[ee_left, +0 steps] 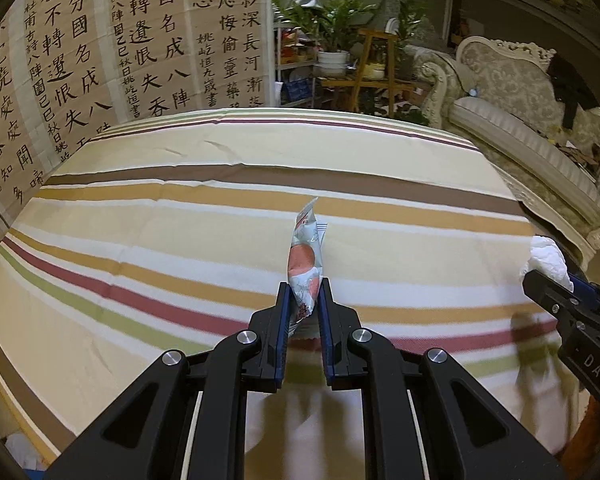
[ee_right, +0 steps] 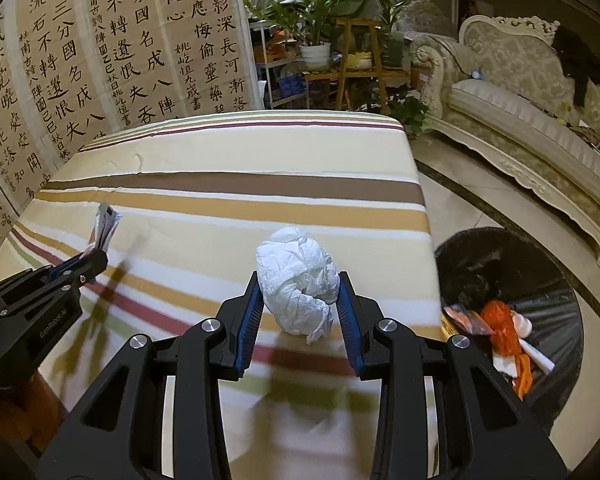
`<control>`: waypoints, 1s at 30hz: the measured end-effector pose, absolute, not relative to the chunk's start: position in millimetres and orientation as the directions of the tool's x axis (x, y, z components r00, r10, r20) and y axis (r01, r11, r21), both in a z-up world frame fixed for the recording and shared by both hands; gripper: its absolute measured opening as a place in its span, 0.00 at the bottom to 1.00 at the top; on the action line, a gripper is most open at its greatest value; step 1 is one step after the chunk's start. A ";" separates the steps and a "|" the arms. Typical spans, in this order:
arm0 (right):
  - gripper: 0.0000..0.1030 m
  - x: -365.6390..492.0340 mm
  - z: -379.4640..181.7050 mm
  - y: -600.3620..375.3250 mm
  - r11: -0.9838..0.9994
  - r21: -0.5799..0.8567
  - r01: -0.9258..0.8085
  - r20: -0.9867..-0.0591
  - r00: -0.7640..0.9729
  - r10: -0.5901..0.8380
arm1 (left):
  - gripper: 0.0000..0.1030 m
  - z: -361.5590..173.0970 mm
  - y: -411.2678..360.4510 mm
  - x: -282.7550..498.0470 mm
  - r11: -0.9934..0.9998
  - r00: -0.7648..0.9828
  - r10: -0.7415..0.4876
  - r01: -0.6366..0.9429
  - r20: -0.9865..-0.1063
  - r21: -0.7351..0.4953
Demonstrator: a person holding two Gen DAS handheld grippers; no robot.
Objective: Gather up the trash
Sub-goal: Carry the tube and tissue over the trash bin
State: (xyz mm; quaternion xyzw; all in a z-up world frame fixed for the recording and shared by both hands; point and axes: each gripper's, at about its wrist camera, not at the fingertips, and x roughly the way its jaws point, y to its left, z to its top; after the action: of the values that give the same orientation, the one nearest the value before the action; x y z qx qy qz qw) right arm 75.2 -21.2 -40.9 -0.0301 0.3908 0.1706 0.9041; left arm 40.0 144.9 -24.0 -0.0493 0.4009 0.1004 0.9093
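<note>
Now both grippers carry trash above the striped tablecloth [ee_left: 180, 208] that covers the worktop. The left gripper [ee_left: 304, 292] has its jaws nearly closed, pinching the lower end of a flat snack wrapper [ee_left: 305, 256] printed with an orange-pink picture; the wrapper stands upright out of the jaws, clear of the cloth. The right gripper [ee_right: 300, 292] has its jaws partly open, pressed against both sides of a crumpled white paper ball [ee_right: 298, 276] that bulges above and below them, held over the worktop's near right part. Beyond the worktop's right edge, on the tiled floor, stands a black-lined trash bin [ee_right: 548, 280] with orange and white scraps already inside. Calligraphy sheets [ee_right: 120, 40] hang past the worktop's far left corner, potted plants [ee_right: 316, 20] past its far edge, and an ornate cream sofa [ee_right: 520, 112] sits to the right.
</note>
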 end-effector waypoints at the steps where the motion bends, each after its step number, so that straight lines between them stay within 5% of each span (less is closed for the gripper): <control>1: 0.34 70.7 -40.1 -24.4 0.941 0.080 -0.330 -0.714 0.639 0.285 | 0.14 -24.4 141.2 37.4 0.976 0.660 0.140 -0.217 -0.738 -0.009; 30: 0.34 20.7 -39.2 -144.3 0.986 0.095 -0.140 -0.672 0.722 0.167 | 0.14 -21.5 26.3 19.6 1.000 0.709 -0.005 0.018 -0.705 0.012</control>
State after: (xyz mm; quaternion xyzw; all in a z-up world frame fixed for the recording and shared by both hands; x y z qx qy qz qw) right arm 20.7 -144.3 -39.2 0.0186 0.3638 0.0827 0.9276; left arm 19.6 26.3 -21.5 0.0088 0.3814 -0.0061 0.9244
